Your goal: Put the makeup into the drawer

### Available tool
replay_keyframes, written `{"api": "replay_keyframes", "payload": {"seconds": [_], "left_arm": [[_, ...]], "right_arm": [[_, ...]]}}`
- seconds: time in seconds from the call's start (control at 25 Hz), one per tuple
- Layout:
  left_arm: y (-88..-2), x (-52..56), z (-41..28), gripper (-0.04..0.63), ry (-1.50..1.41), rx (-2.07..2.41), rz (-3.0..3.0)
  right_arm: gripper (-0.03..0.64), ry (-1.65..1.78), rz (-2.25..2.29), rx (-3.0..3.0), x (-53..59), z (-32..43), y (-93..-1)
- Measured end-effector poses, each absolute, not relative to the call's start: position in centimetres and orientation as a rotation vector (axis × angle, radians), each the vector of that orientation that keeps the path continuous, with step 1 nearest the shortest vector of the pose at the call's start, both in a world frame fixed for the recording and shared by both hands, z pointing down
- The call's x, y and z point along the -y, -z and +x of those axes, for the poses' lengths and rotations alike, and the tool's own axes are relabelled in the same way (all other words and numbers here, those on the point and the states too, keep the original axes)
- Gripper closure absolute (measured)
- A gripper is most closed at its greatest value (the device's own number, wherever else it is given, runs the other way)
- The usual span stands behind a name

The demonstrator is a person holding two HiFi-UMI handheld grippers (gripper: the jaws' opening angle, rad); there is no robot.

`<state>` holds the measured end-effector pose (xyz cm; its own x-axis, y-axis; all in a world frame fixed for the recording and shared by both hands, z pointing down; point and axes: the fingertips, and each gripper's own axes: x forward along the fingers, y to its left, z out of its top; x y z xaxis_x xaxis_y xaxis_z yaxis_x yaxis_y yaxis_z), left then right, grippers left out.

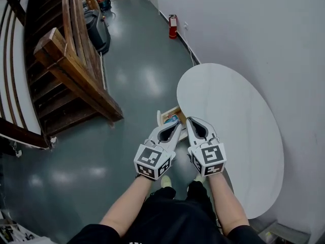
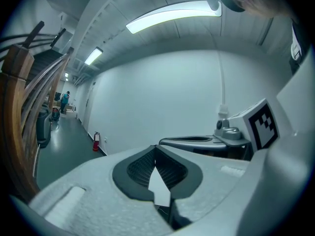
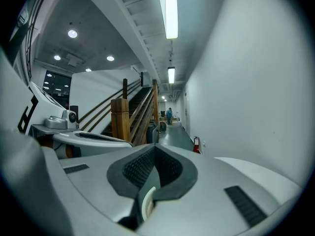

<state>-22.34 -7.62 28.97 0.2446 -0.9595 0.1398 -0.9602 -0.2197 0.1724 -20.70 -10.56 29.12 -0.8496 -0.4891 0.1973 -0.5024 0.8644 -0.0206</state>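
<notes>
Only the head view showed the drawer: it stood open at the edge of the white round bench, just beyond the fingertips, with a blue thing inside, probably the makeup. Both gripper views looked level over it and caught only wall, corridor and a red fire extinguisher far ahead of the fingers. The left gripper had its fingers clenched, tips meeting, with nothing held. The right gripper was clenched too; a pale curved edge showed low behind its pads, which I could not identify. Both bare forearms reached forward and down, holding the grippers side by side and close together, marker cubes upward, tips angled toward the drawer
</notes>
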Motion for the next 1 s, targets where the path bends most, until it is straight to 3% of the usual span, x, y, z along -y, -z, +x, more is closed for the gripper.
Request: {"api": "replay_keyframes", "payload": {"seconds": [1.0], "left_arm": [[-23.4, 5.5, -22.9, 0.586, 0.073, 1.835, 2.352]], "right_arm": [[0.601, -0.011, 0.749, 2.932, 7.4, -22.0, -23.1]]}}
